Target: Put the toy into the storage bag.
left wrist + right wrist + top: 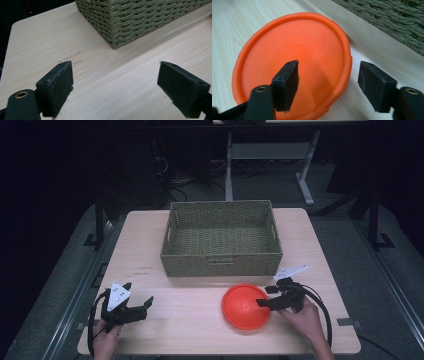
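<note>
My right gripper (328,85) straddles the orange bowl's (294,50) rim, jaws apart, not gripping. The bowl holds nothing. My left gripper (115,87) is wide; the wicker basket (221,262) holds nothing.

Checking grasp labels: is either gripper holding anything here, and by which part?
Nothing held yet. The right gripper straddles the near rim of the orange plate, one jaw inside, one outside, pads not touching. The left gripper is open over bare table.

Jaws astride orange plate (294,60) rim, seemingly untouching
</note>
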The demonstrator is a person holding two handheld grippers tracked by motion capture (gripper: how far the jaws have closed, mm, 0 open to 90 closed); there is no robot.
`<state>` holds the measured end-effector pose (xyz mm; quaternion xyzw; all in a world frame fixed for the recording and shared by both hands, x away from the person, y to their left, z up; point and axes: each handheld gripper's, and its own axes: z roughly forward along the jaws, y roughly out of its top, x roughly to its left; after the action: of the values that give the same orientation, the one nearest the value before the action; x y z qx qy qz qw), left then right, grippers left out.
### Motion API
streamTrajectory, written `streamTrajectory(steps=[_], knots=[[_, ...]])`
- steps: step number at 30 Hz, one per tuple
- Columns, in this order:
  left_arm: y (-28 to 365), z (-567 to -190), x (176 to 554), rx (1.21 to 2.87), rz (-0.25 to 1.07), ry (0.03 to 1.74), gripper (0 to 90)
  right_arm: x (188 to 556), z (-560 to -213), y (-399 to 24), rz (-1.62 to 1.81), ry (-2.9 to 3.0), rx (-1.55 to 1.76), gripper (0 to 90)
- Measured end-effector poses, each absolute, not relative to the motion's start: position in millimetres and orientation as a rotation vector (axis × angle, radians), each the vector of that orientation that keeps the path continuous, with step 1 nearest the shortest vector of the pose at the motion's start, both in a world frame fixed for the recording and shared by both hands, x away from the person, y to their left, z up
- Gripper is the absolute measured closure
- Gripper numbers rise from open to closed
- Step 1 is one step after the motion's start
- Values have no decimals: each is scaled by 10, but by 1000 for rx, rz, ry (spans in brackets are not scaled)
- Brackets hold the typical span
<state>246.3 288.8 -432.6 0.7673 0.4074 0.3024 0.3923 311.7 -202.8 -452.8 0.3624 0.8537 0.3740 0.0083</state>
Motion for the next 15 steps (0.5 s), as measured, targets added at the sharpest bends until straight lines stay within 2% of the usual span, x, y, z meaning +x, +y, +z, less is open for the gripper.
streamTrajectory(steps=[3, 15], knots=[[2879, -4332, 2465, 1947, 768, 1027, 128, 3125, -4544, -2018, 1157, 2680, 1137, 397], [2875, -4329, 2462, 1949, 770, 1023, 128, 3124, -4580, -1996, 1138, 2685, 1151, 401]])
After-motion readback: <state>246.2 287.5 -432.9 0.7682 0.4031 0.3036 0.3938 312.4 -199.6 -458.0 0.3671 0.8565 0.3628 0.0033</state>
